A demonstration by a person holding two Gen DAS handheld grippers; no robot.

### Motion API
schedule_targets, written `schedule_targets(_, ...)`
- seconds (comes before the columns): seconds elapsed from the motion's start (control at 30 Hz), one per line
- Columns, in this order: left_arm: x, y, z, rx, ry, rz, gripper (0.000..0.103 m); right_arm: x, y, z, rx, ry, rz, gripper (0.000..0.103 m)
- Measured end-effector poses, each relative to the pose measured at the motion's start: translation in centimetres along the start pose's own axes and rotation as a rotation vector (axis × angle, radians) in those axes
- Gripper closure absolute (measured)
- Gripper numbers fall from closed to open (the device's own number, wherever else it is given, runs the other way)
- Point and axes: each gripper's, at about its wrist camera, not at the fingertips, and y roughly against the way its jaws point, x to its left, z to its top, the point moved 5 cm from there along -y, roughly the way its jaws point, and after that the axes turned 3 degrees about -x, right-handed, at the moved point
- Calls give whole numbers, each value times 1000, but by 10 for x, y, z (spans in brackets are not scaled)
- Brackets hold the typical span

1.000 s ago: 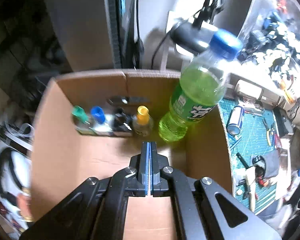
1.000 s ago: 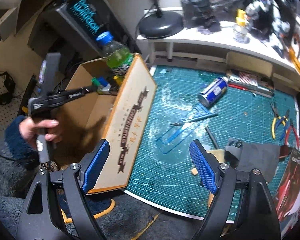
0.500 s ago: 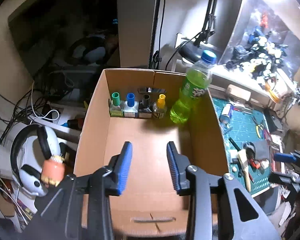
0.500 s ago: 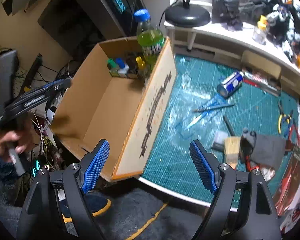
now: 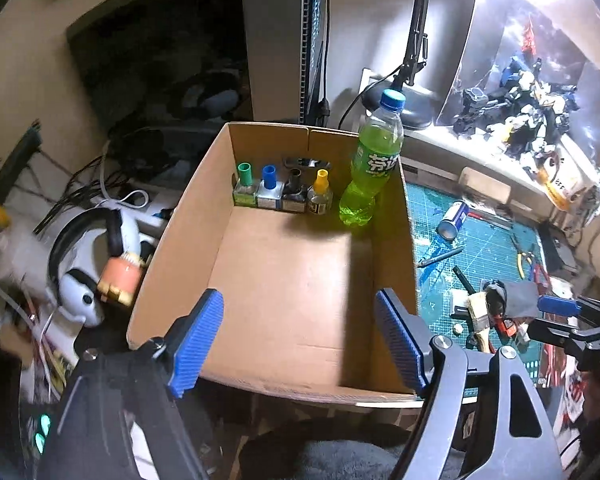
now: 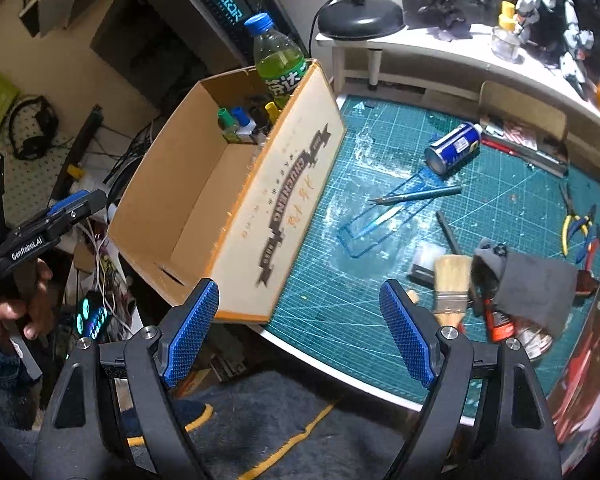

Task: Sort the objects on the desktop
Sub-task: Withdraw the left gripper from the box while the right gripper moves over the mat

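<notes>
A cardboard box (image 5: 284,288) (image 6: 284,216) stands at the left end of the green cutting mat (image 6: 480,216). Against its far wall lean a green soda bottle (image 5: 374,168) (image 6: 278,60) and a row of several small paint bottles (image 5: 282,192) (image 6: 244,122). My left gripper (image 5: 300,340) hangs open over the box's near edge, nothing between its fingers. My right gripper (image 6: 300,332) is open and empty above the desk's front edge, near the box's corner. On the mat lie a blue can (image 6: 454,148) (image 5: 452,218), a hobby knife (image 6: 416,196), a brush (image 6: 452,284) and a grey cloth (image 6: 536,284).
Pliers (image 6: 578,228) lie at the mat's right edge. A lamp base (image 6: 360,20) and model robots (image 6: 552,12) stand on the white shelf behind. A computer tower (image 5: 284,40) rises behind the box. Headphones (image 5: 84,268) and cables sit left of it.
My left gripper was shut deep inside the box near the bottles; it has pulled back and up to the near edge and opened wide. The right gripper stayed open and drew back slightly.
</notes>
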Motion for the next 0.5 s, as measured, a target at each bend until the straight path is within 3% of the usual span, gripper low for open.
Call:
schedule_targets(0.17, -35, 21, -16, -6, 58, 82, 0, -65, 20, -20, -26, -19, -63, 7)
schedule_targets(0.3, -65, 32, -38, 20, 125, 90, 0, -122, 35, -37, -45, -45, -139, 7)
schedule_targets(0.5, -91, 31, -62, 62, 121, 98, 0, -184, 54, -65, 4, -112, -178, 7)
